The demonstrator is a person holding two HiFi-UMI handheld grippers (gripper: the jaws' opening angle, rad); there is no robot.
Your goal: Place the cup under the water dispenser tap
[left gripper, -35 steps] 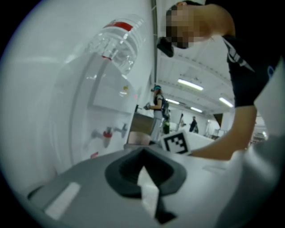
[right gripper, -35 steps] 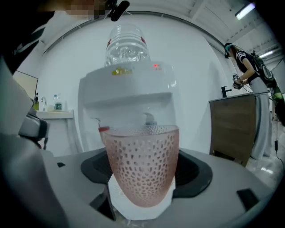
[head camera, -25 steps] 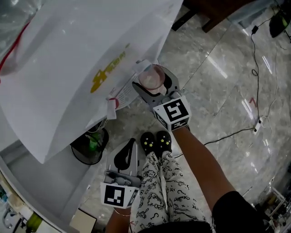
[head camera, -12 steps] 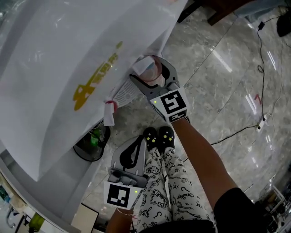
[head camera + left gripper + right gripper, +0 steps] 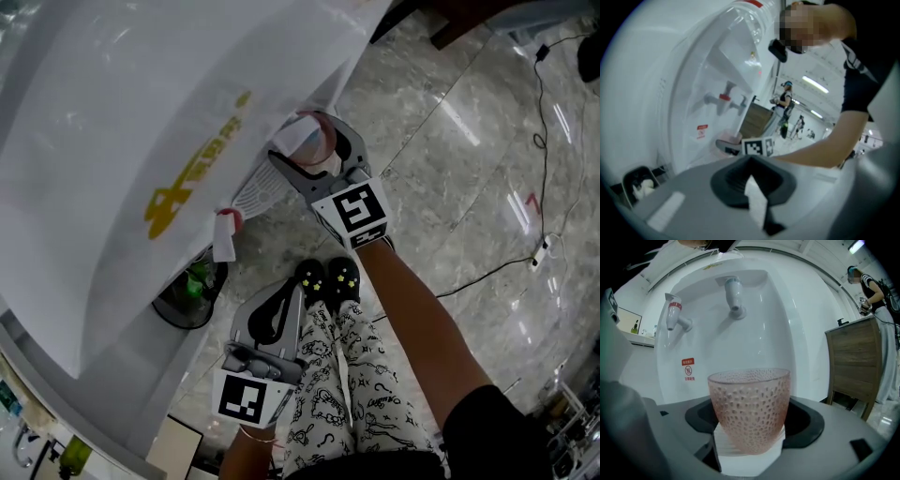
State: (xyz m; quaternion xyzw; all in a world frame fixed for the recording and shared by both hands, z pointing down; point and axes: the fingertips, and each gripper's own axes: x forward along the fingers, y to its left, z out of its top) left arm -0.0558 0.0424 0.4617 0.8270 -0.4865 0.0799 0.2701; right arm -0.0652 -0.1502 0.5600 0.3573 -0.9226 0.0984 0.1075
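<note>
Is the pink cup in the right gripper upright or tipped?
Upright. In the right gripper view the cup stands with its rim level and mouth up, held at its base by the right gripper.

**Pink cup held before the dispenser taps**

The right hand-held gripper (image 5: 752, 422) has its grey jaws closed on a pink, pebble-textured cup (image 5: 750, 408), which stands upright at centre. Behind it rises the white water dispenser (image 5: 787, 333). A red-banded tap (image 5: 675, 315) sits at 10 o'clock and a second tap (image 5: 733, 296), seemingly blue-banded, at 12. A wooden cabinet (image 5: 855, 366) stands at 3 o'clock.
</note>
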